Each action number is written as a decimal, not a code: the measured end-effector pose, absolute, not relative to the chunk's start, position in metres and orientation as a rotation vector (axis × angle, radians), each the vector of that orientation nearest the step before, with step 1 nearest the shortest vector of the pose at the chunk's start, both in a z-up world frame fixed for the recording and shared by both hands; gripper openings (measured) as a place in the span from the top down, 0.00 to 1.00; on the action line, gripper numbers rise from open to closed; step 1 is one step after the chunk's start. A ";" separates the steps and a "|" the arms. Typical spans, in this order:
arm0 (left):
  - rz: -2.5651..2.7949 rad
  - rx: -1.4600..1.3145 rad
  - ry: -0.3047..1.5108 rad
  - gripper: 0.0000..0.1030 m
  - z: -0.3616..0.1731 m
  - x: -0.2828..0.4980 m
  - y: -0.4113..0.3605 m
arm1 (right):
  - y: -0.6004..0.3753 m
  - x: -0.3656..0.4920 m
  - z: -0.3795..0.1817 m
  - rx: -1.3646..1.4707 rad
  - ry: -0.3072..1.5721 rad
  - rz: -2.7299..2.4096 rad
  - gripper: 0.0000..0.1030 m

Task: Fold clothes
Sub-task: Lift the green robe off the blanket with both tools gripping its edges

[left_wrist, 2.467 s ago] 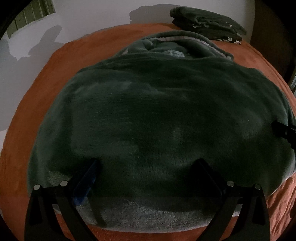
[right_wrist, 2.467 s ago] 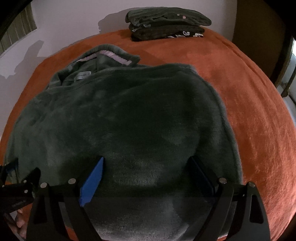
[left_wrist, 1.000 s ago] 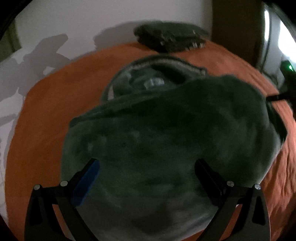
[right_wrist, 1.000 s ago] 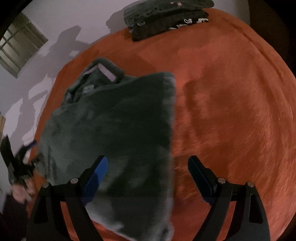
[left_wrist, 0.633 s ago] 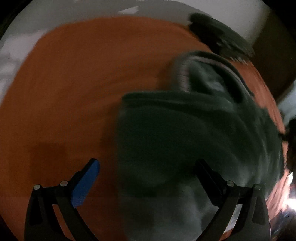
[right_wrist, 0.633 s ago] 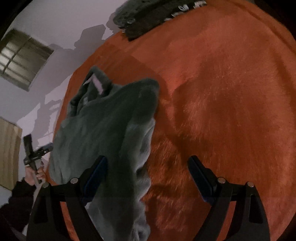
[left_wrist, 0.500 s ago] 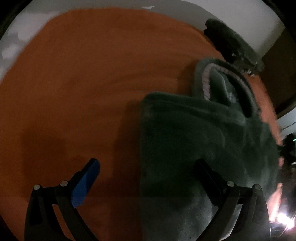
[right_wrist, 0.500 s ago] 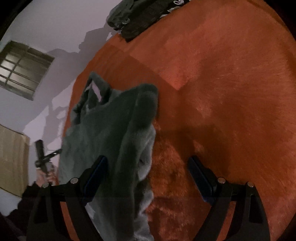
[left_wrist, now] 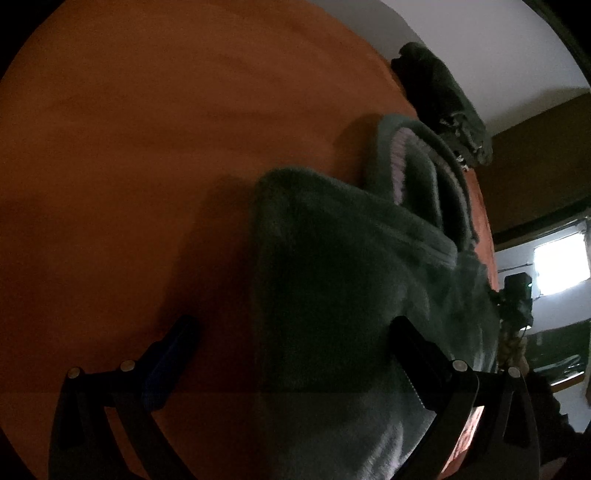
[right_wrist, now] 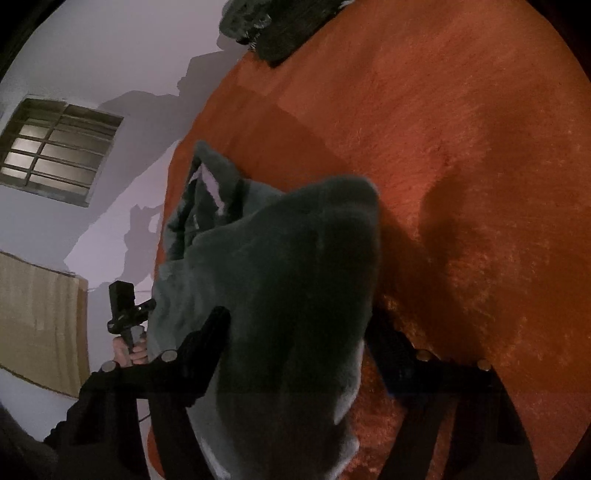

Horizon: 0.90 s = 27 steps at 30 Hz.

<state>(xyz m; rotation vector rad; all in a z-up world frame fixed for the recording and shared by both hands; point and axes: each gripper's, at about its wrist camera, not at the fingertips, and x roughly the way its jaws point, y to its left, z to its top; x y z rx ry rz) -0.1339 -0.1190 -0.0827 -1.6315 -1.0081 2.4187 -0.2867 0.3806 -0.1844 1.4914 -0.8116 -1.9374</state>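
A dark green fleece garment (left_wrist: 351, 280) lies folded on the orange bed cover (left_wrist: 147, 155), its collar with a pale lining (left_wrist: 399, 162) at the far end. My left gripper (left_wrist: 293, 321) is open and low over the garment's left edge, which runs between its fingers. The blue pad (left_wrist: 173, 350) hangs over bare cover. My right gripper (right_wrist: 297, 315) is at the opposite side. Its jaws are closing, and the garment's thick right edge (right_wrist: 332, 258) fills the gap between them.
A stack of folded dark clothes (left_wrist: 443, 103) (right_wrist: 280, 29) sits at the far end of the bed by the white wall. A hand (right_wrist: 129, 350) holding the left gripper shows beyond the garment. A barred window (right_wrist: 55, 147) is on the wall.
Both grippers swung from the garment's near hem out to its left and right sides and sank lower. The right jaws have narrowed around the garment's edge.
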 end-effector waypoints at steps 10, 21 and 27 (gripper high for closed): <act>2.365 -1.536 -1.025 0.33 -0.079 -0.149 -0.119 | 0.369 -0.298 -0.191 1.503 -0.824 -1.931 0.55; 2.428 -1.459 -0.957 0.73 -0.068 -0.142 -0.100 | 0.371 -0.272 -0.144 1.367 -0.717 -2.064 0.83; 2.394 -1.505 -1.024 0.59 -0.074 -0.147 -0.108 | 0.361 -0.264 -0.122 1.321 -0.590 -2.154 0.84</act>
